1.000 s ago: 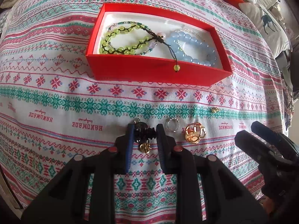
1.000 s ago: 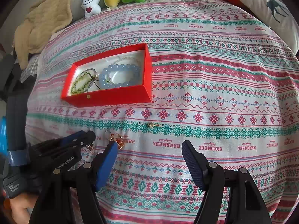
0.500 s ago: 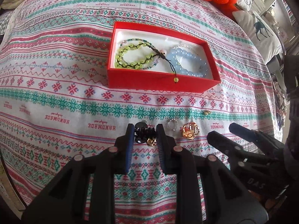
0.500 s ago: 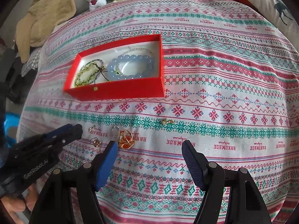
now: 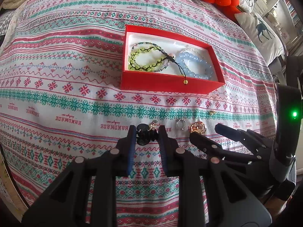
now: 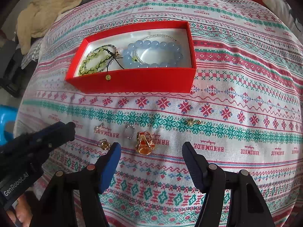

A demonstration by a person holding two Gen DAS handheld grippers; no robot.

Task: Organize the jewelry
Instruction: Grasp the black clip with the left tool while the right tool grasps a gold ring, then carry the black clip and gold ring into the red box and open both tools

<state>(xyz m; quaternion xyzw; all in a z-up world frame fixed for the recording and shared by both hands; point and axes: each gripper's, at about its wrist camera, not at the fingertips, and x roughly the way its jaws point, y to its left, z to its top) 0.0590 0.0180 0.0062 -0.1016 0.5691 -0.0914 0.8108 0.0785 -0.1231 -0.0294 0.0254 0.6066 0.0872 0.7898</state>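
Left hand-held gripper clamps black earring above bedspread

Bracelets lie in the box; rings before it.

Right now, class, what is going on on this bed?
A person is sorting jewelry with hand-held tongs. The left tongs are shut on a small black piece, lifted off the patterned bedspread. The right tongs are open and have just been closing, low over a gold ring that they do not yet press. A silver ring and small gold pieces lie loose nearby. The red box beyond already holds a green bracelet and a blue bracelet.
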